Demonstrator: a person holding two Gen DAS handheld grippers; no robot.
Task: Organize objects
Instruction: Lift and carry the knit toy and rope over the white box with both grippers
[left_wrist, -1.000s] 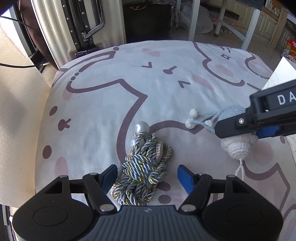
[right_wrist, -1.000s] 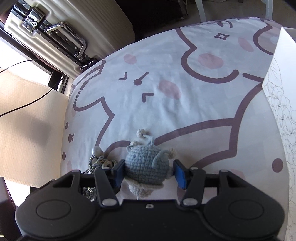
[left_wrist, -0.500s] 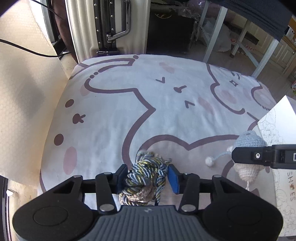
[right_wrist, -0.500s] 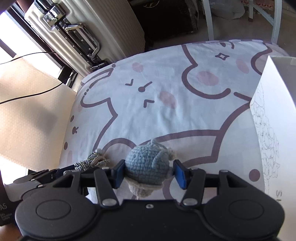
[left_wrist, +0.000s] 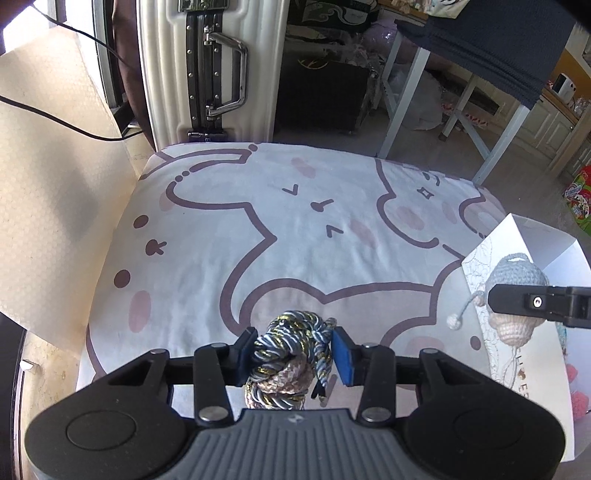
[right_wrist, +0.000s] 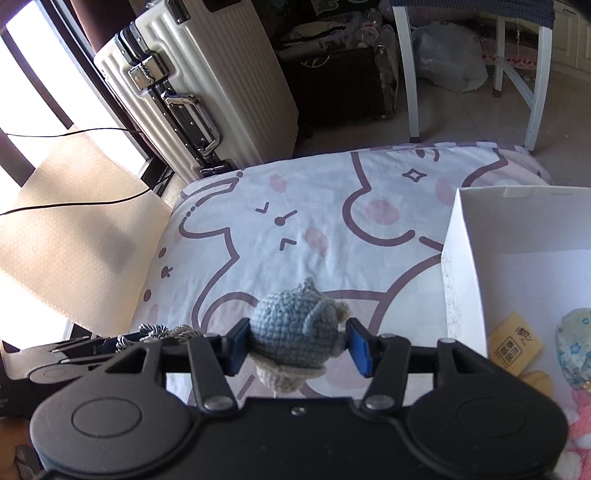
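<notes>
Both grippers have risen off the white bedspread with brown cartoon outlines (left_wrist: 303, 236) since the earlier frame, and the left gripper (left_wrist: 291, 349), then spread around the bundle of twisted blue, white and gold cord (left_wrist: 286, 354), has clamped onto it. That cord bundle now hangs pinched between the blue pads, clear of the fabric. The right gripper (right_wrist: 299, 345) grips the blue crocheted toy with a cream underside (right_wrist: 293, 326), its pads pressed into the toy's two sides; in the left wrist view the toy already sits in front of the near wall of the white cardboard box (right_wrist: 463, 280).

The step in hand looks like carrying both items into that box, which already holds a small tan packet (right_wrist: 515, 341), a pale blue floral pouch (right_wrist: 576, 347) and something pink.

To do it well, each load should clear the box's upright wall before descending, since the toy's dangling strings and the cord's loose ends could catch on the rim. The right hand is nearer, so it should go first, leaving room for the left. Release low over a bare patch of the box floor, not on top of the pouch.
</notes>
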